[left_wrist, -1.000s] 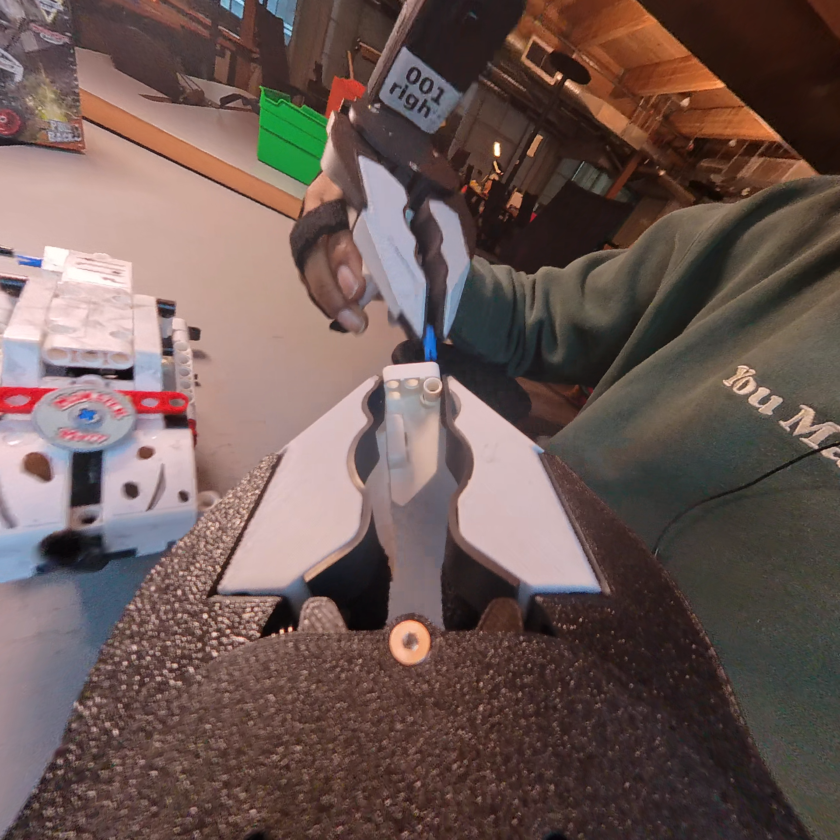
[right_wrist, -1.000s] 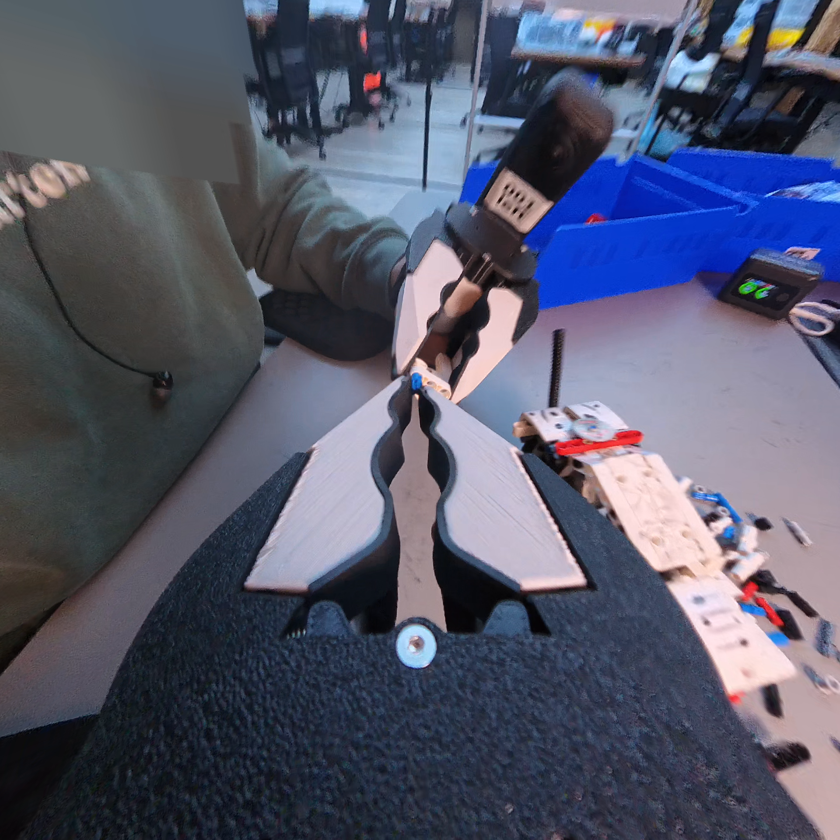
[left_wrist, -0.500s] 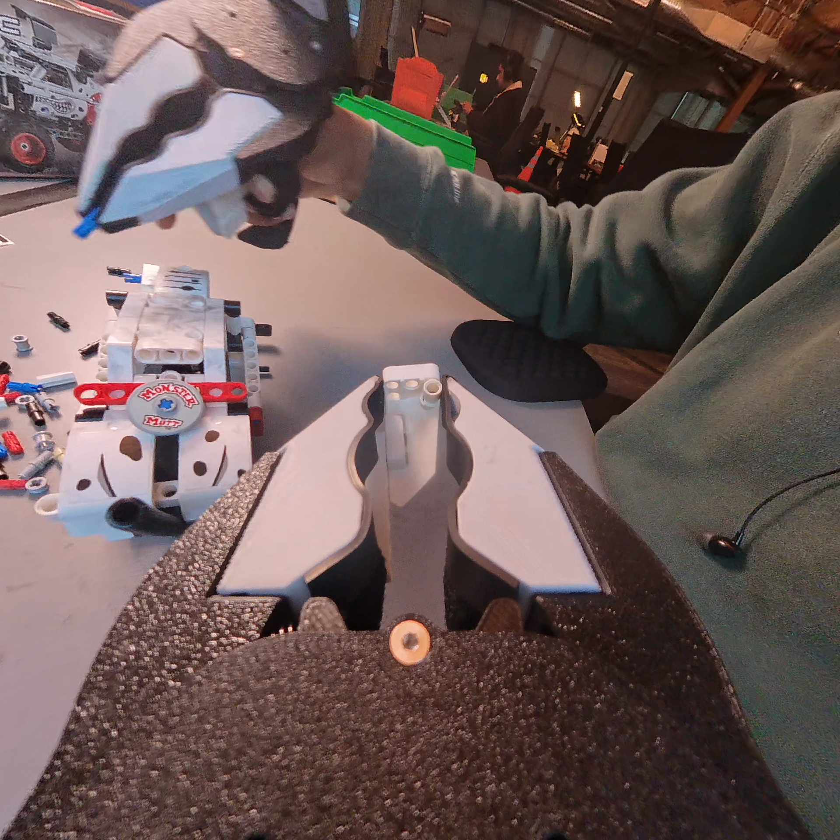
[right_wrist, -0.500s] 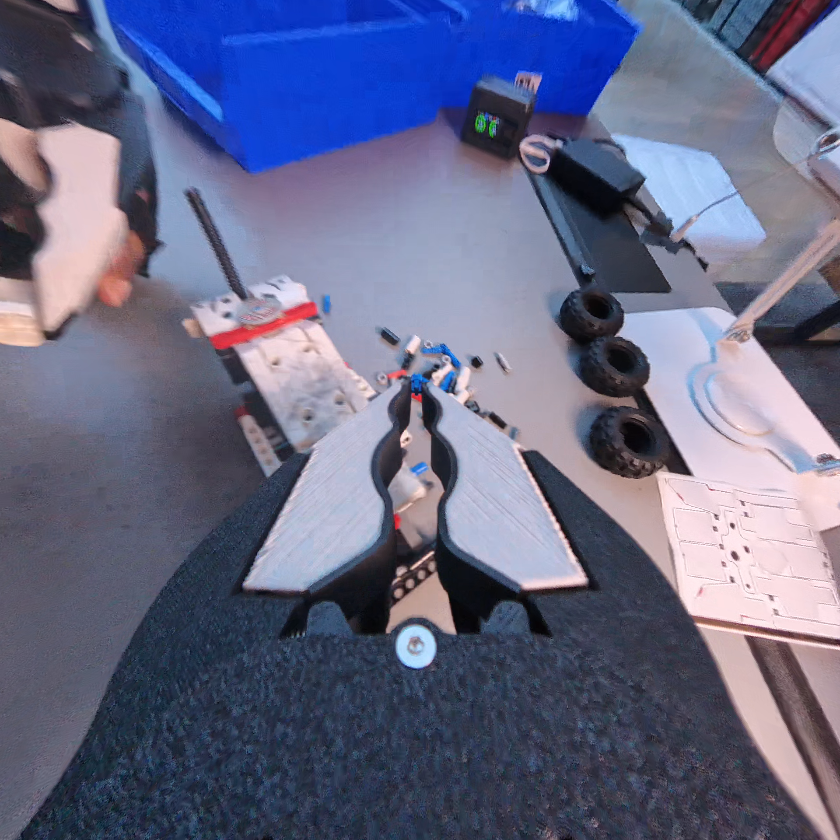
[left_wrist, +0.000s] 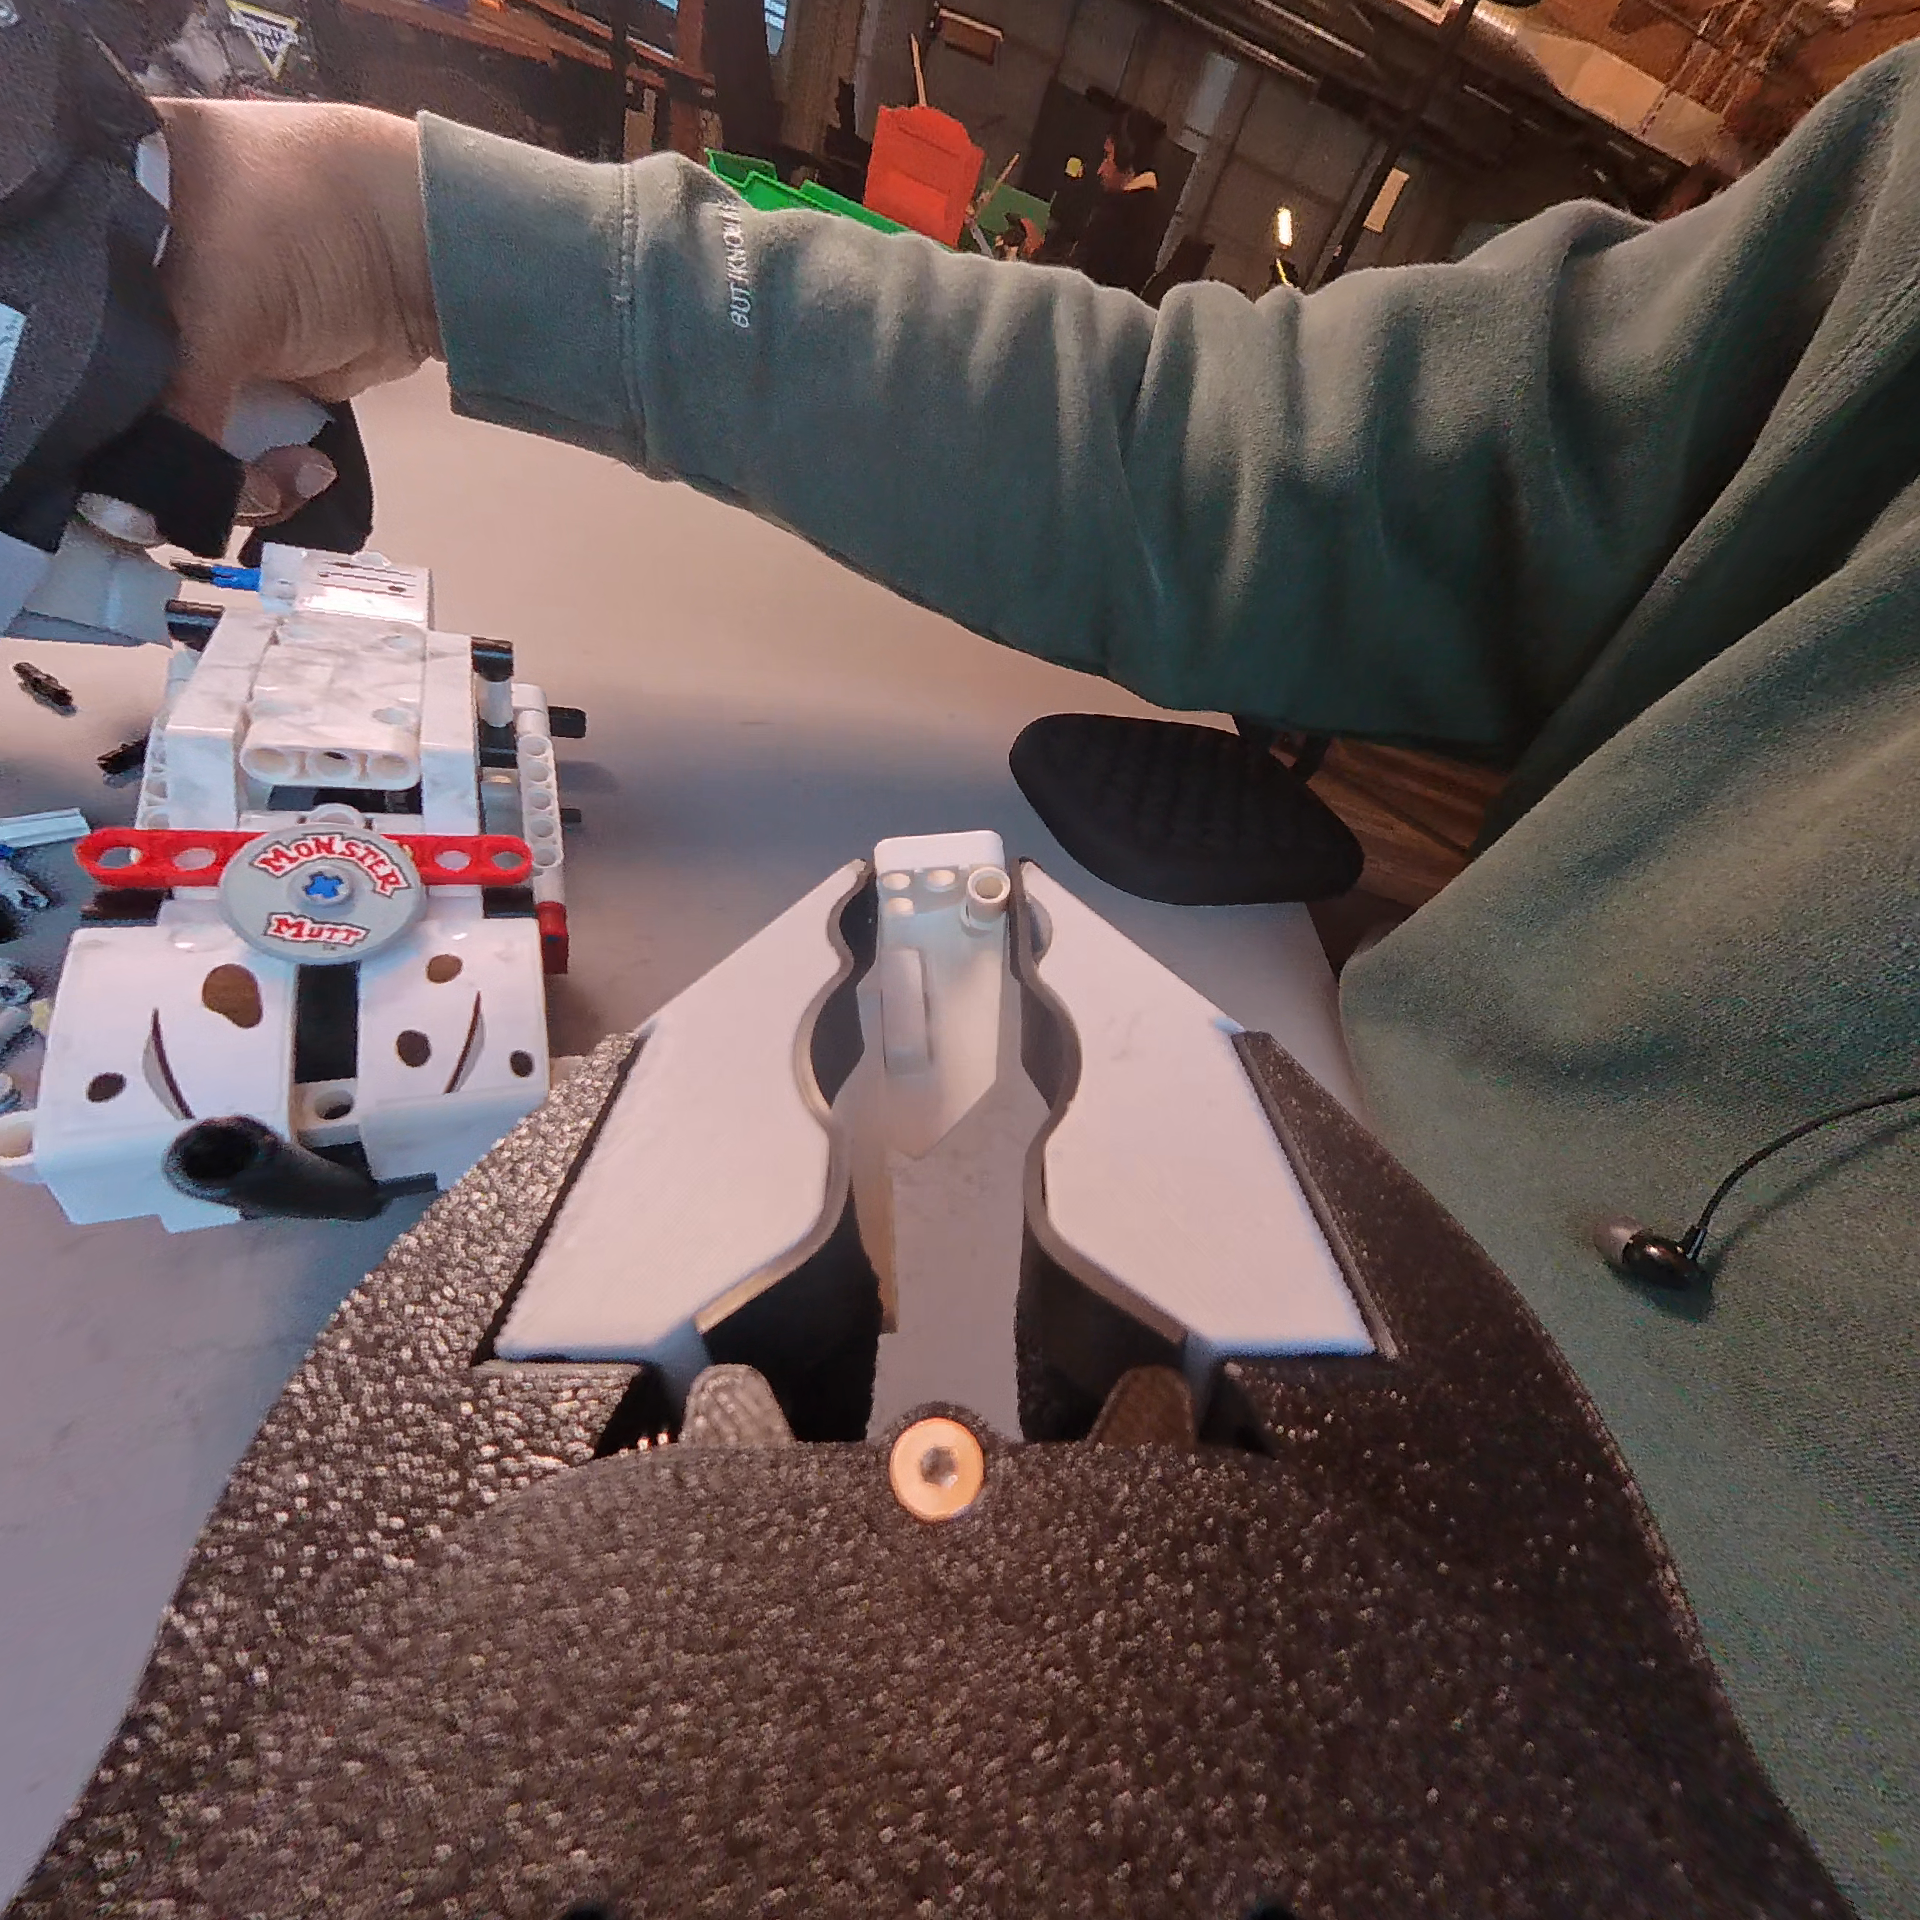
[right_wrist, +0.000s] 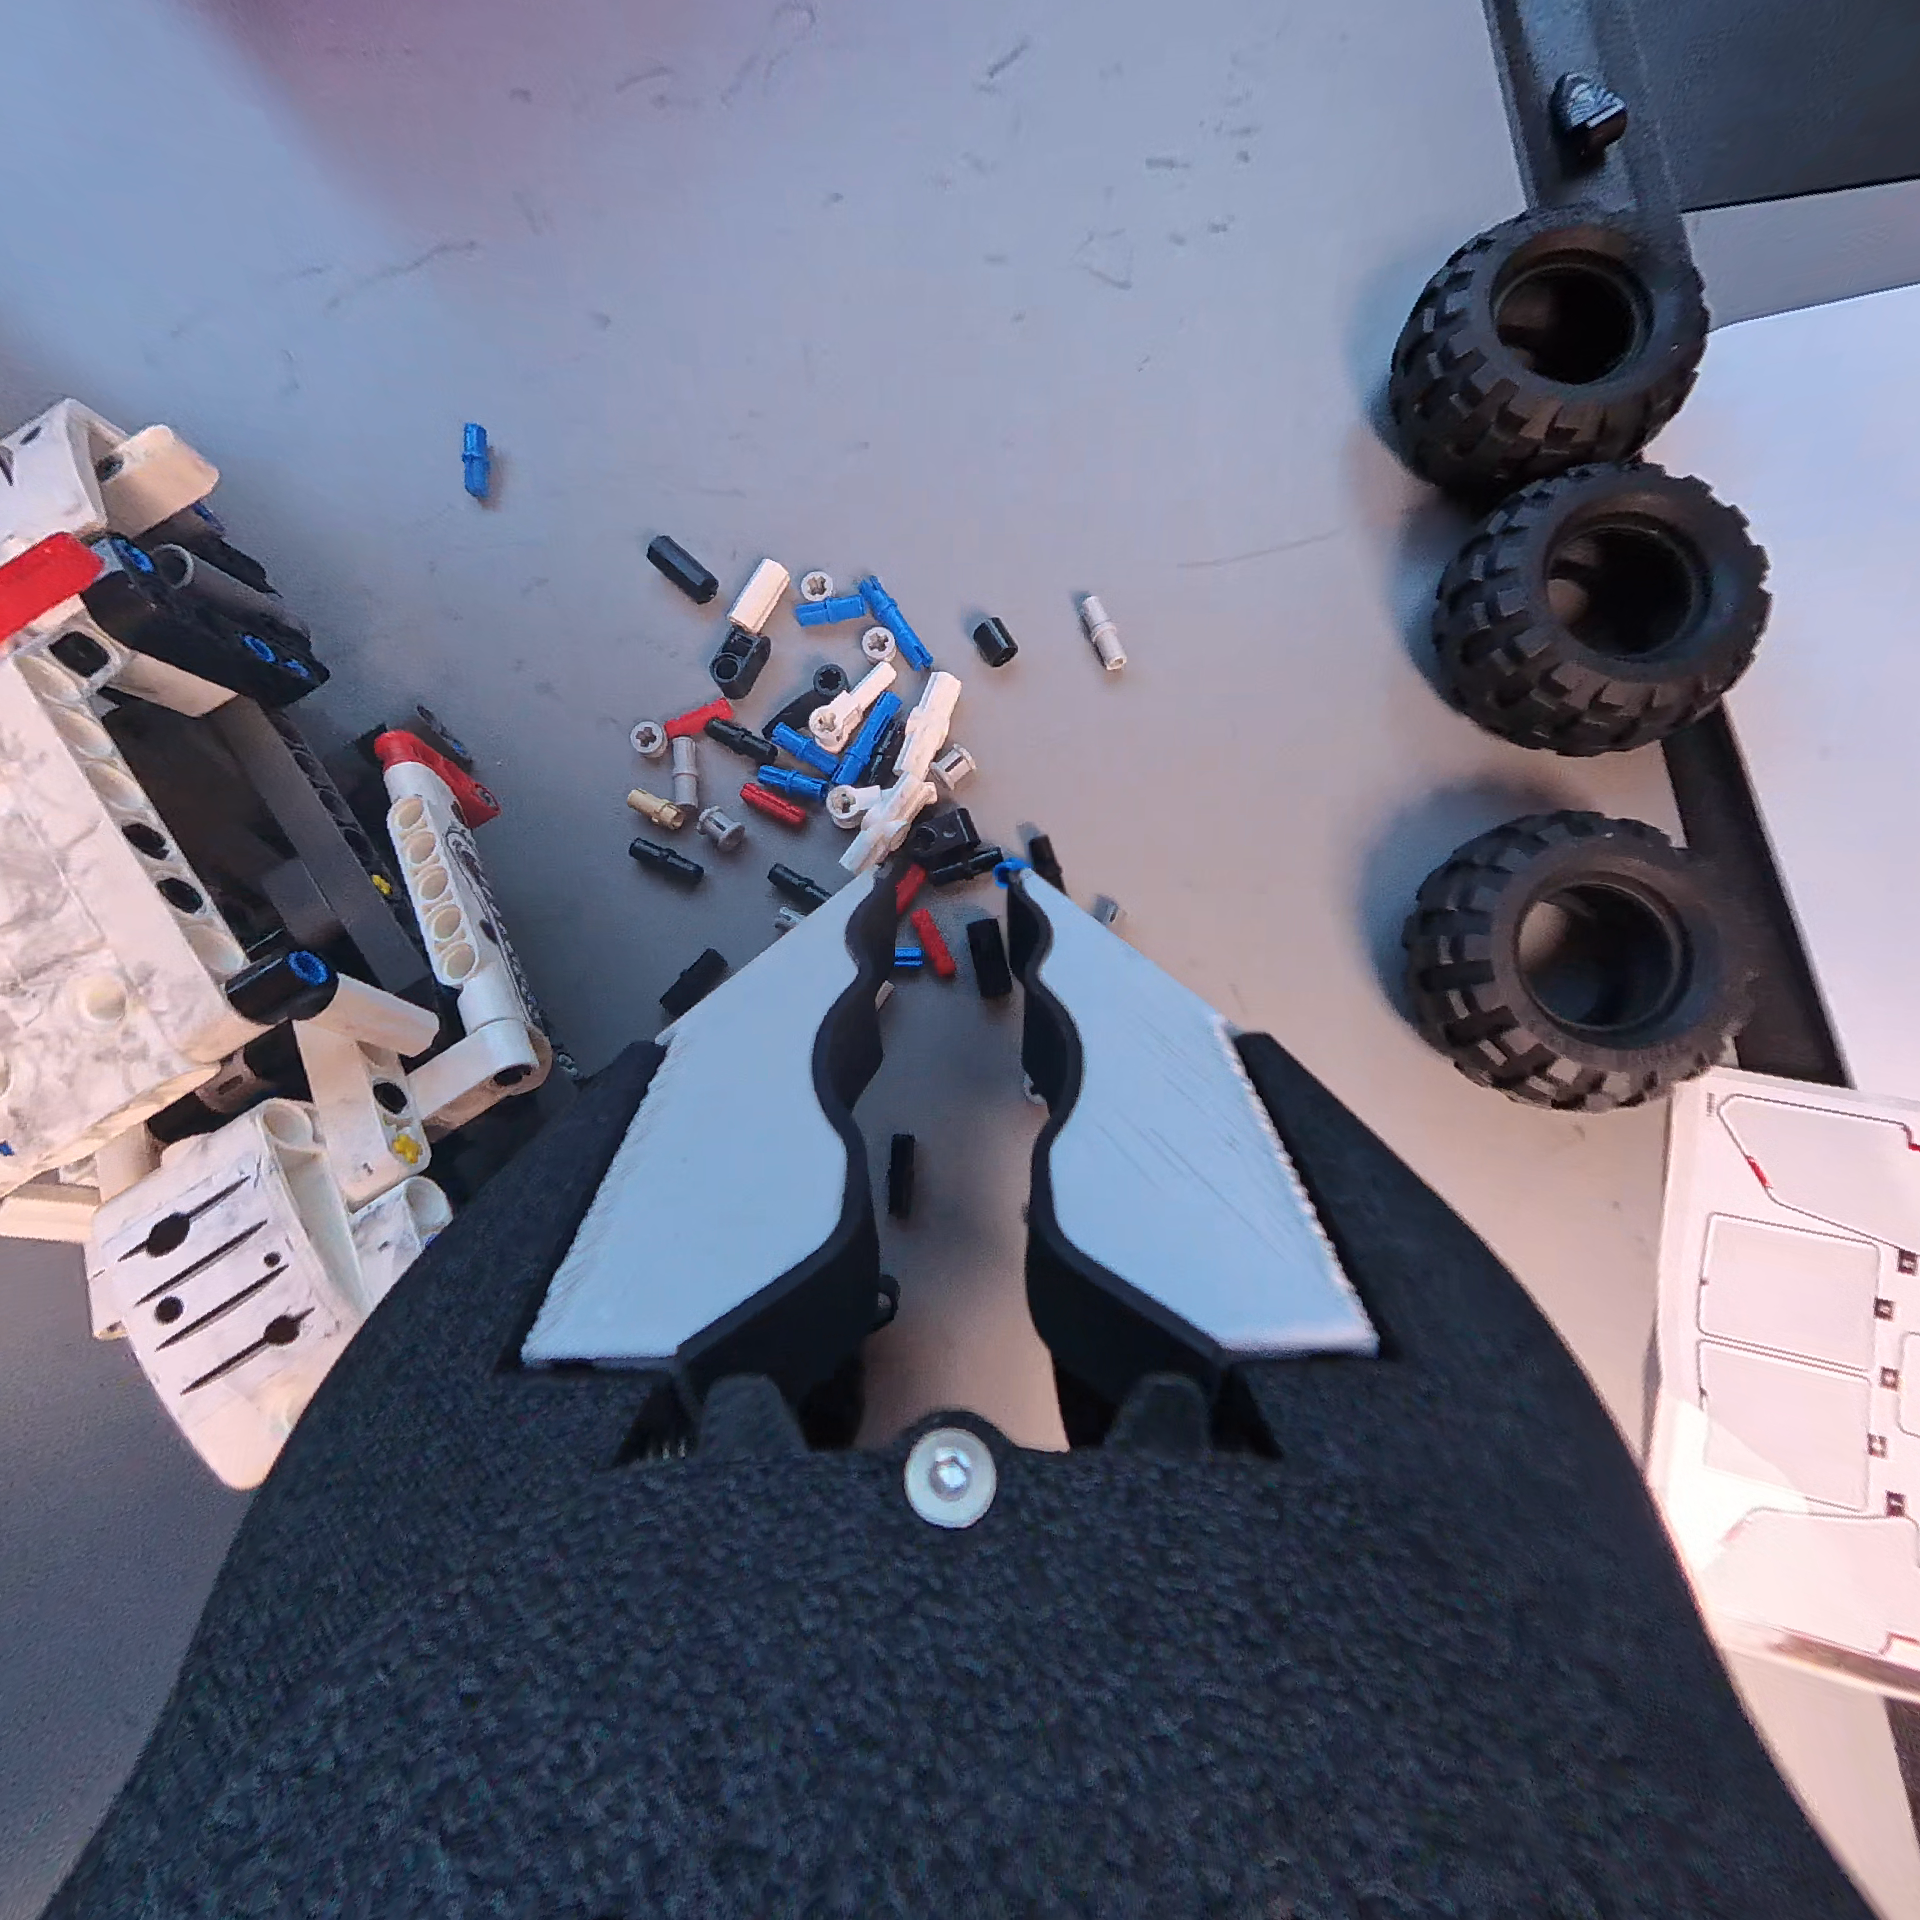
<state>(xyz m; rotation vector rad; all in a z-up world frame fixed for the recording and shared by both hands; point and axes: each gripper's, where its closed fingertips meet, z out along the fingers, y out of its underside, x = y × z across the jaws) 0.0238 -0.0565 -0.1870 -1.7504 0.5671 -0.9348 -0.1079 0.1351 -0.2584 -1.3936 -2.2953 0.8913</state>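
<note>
Left wrist view: the left tongs (left_wrist: 940, 904) clamp a white pointed brick piece (left_wrist: 935, 987) at centre frame, held clear above the worktop (left_wrist: 727, 675). The white toy truck body (left_wrist: 301, 935) sits at left; the right tongs (left_wrist: 62, 312) show partly at upper left.

Right wrist view: the right tongs (right_wrist: 951, 883) stand narrowly parted and grip nothing, a blue speck at one tip, just above scattered small pins (right_wrist: 821, 727). Three black tyres (right_wrist: 1590, 613) line the right. No container shows.

We see white, black-edged left tongs (left_wrist: 940, 904) gripping a white brick piece (left_wrist: 935, 966); left of them, a white brown-spotted toy truck (left_wrist: 301, 883) with a red bar. Ahead of our right tongs (right_wrist: 951, 883) lie blue, red, black and white pins (right_wrist: 821, 727) on the grey desk (right_wrist: 935, 312); black knobbly tyres (right_wrist: 1590, 613) sit right.
</note>
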